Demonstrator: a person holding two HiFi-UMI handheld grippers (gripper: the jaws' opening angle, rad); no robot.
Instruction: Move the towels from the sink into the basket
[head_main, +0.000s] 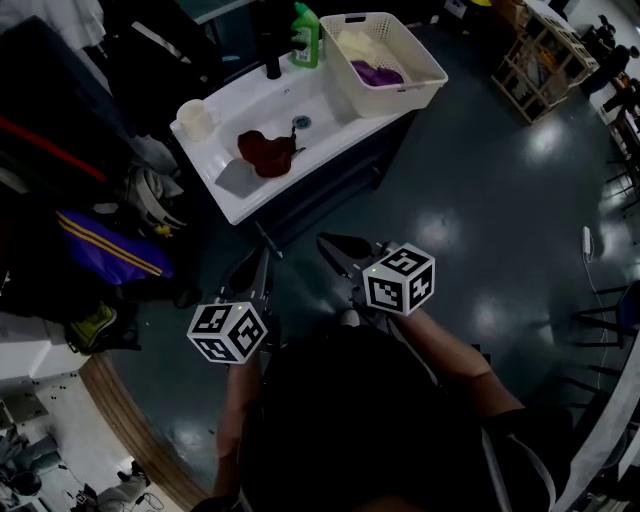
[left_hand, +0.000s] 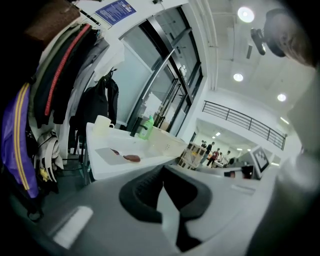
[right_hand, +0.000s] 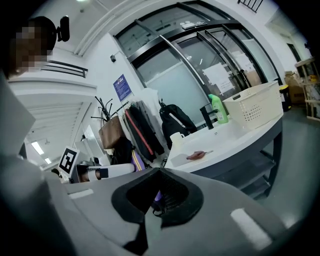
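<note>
Two grippers are held low in front of the person, both empty: the left gripper (left_hand: 164, 194) has its jaws together with nothing between them, and the right gripper (right_hand: 156, 199) is likewise closed on nothing. Both point across open floor toward the white sink (head_main: 228, 190), which stands well apart from them. One dark red towel (head_main: 266, 152) lies crumpled in the basin near the drain. Behind it stand a black tap (head_main: 272, 55) and a green bottle (head_main: 306, 36), and a pale cup (head_main: 196, 118) sits on the left corner. The basket (head_main: 422, 78) rests at the right end of the counter, touching the sink's edge, and already holds a yellow towel (head_main: 358, 46) and a purple towel (head_main: 378, 73). The step in hand appears to be the approach for the last towel left in the sink. The next move probably calls for closing the distance, opening one gripper's jaws, lowering them over a raised fold of the red towel clear of the tap, pinching it, and lifting it over the basket's near wall.
</note>
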